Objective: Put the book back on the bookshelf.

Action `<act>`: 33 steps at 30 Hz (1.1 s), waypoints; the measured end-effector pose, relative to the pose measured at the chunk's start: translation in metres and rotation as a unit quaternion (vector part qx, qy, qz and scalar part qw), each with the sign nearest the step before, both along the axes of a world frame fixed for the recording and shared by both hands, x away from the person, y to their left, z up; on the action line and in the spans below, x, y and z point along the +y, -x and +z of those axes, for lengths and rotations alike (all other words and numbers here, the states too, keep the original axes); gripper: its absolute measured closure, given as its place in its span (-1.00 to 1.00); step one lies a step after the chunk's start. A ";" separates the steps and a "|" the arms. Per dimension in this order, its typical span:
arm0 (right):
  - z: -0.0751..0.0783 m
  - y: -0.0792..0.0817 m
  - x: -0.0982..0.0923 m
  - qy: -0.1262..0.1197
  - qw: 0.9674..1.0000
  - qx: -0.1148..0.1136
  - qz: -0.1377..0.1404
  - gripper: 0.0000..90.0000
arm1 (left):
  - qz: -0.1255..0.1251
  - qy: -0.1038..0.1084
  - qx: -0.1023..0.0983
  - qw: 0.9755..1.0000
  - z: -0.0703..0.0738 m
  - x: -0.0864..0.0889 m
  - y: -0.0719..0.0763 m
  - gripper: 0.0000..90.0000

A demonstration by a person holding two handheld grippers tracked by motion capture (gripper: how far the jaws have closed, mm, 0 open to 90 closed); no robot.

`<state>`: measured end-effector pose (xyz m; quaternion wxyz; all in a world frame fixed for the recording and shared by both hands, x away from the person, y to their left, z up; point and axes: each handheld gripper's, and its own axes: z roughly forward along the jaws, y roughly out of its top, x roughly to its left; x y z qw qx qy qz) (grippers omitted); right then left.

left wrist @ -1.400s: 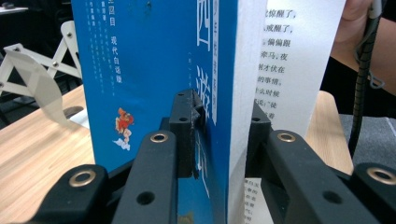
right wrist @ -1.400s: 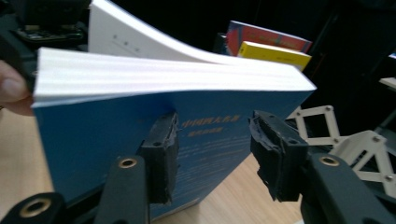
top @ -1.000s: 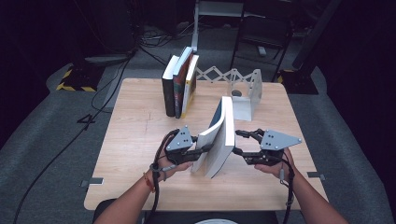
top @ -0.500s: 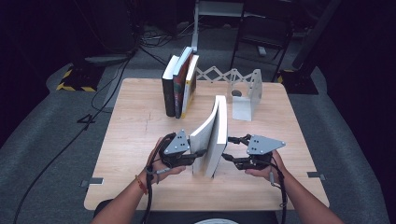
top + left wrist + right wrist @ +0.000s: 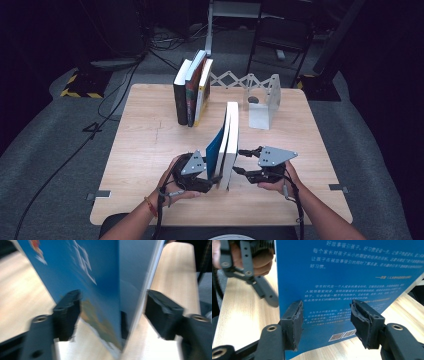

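A blue-covered book (image 5: 230, 140) with white page edges stands upright on the wooden table (image 5: 145, 150), its near cover flared a little. My left gripper (image 5: 216, 177) straddles the book's near bottom corner. In the left gripper view the book (image 5: 100, 277) sits between the jaws of the left gripper (image 5: 113, 305), which have just been opening, and a gap shows at the right pad. My right gripper (image 5: 239, 161) stands open at the book's right side. In the right gripper view the right gripper (image 5: 326, 312) faces the back cover (image 5: 352, 272) with its jaws spread.
Three books (image 5: 192, 92) stand together at the table's back. A white metal bookend (image 5: 265, 102) and a folding lattice rack (image 5: 232, 80) stand to their right. The left hand with its gripper (image 5: 249, 267) shows beyond the book's edge in the right gripper view.
The book has come down from a tilt to stand upright on the table. Both hands have sunk with it. The left jaws have opened off the book.
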<state>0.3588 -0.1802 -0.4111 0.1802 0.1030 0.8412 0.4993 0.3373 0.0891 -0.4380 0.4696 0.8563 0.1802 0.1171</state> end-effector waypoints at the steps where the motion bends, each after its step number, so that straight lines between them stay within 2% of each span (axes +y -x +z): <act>1: -0.001 0.000 0.001 0.000 1.000 0.001 -0.001 -0.01 | -0.006 -0.013 0.005 1.000 -0.004 -0.005 0.004 -0.44; 3: -0.002 0.000 0.003 0.003 1.000 0.001 0.000 0.00 | -0.014 -0.029 0.004 0.999 -0.009 -0.013 0.010 -0.56; 4: -0.003 0.000 0.004 0.003 1.000 0.001 -0.001 0.00 | -0.013 -0.036 -0.003 0.999 -0.011 -0.017 0.012 -0.61; 8: -0.004 -0.001 0.007 0.004 1.000 0.001 -0.004 -0.02 | 0.017 -0.006 0.009 1.000 -0.015 -0.023 0.015 -0.67; 10: -0.004 -0.002 0.008 0.004 1.000 -0.003 -0.008 -0.04 | 0.027 -0.005 0.007 1.000 -0.017 -0.025 0.013 -0.69; 12: -0.006 -0.003 0.010 0.003 1.000 -0.002 -0.018 -0.04 | 0.052 -0.007 -0.003 0.999 -0.020 -0.030 0.012 -0.70; 13: -0.007 -0.005 0.011 0.006 1.000 -0.007 -0.025 -0.06 | 0.063 -0.001 -0.005 0.998 -0.021 -0.032 0.012 -0.71; 16: -0.009 -0.009 0.011 -0.003 1.000 0.002 -0.026 -0.08 | 0.085 0.013 -0.016 0.996 -0.019 -0.034 0.009 -0.68; 17: -0.009 -0.010 0.011 -0.003 1.000 0.002 -0.030 -0.08 | 0.096 0.020 -0.036 0.995 -0.016 -0.034 0.009 -0.63; 18: -0.009 -0.011 0.012 -0.005 0.999 0.004 -0.034 -0.08 | 0.100 0.029 -0.047 0.994 -0.012 -0.033 0.007 -0.56; 19: -0.010 -0.012 0.012 -0.006 0.999 0.003 -0.038 -0.08 | 0.101 0.038 -0.046 0.993 -0.009 -0.030 0.003 -0.49; 20: -0.010 -0.013 0.013 -0.005 0.999 0.000 -0.045 -0.06 | 0.090 0.050 -0.035 0.994 -0.006 -0.027 -0.003 -0.46; 21: -0.010 -0.013 0.013 -0.006 0.998 -0.003 -0.055 -0.02 | 0.090 0.051 -0.036 0.994 -0.006 -0.026 -0.004 -0.45; 24: -0.011 -0.016 0.016 -0.008 0.998 -0.001 -0.062 -0.05 | 0.085 0.038 -0.046 0.995 -0.003 -0.023 -0.007 -0.39; 28: -0.011 -0.019 0.022 -0.005 0.996 -0.015 -0.085 -0.01 | 0.065 0.035 -0.052 0.996 0.000 -0.014 -0.018 -0.28; 30: -0.012 -0.019 0.023 -0.002 0.996 -0.016 -0.090 0.00 | 0.064 0.035 -0.054 0.996 0.001 -0.012 -0.020 -0.15; 31: -0.013 -0.020 0.023 0.003 0.996 -0.017 -0.092 0.00 | 0.065 0.036 -0.057 0.996 0.002 -0.009 -0.021 -0.15; 33: -0.014 -0.021 0.021 0.004 0.995 -0.015 -0.095 -0.02 | 0.074 0.038 -0.066 0.994 0.002 -0.006 -0.022 0.04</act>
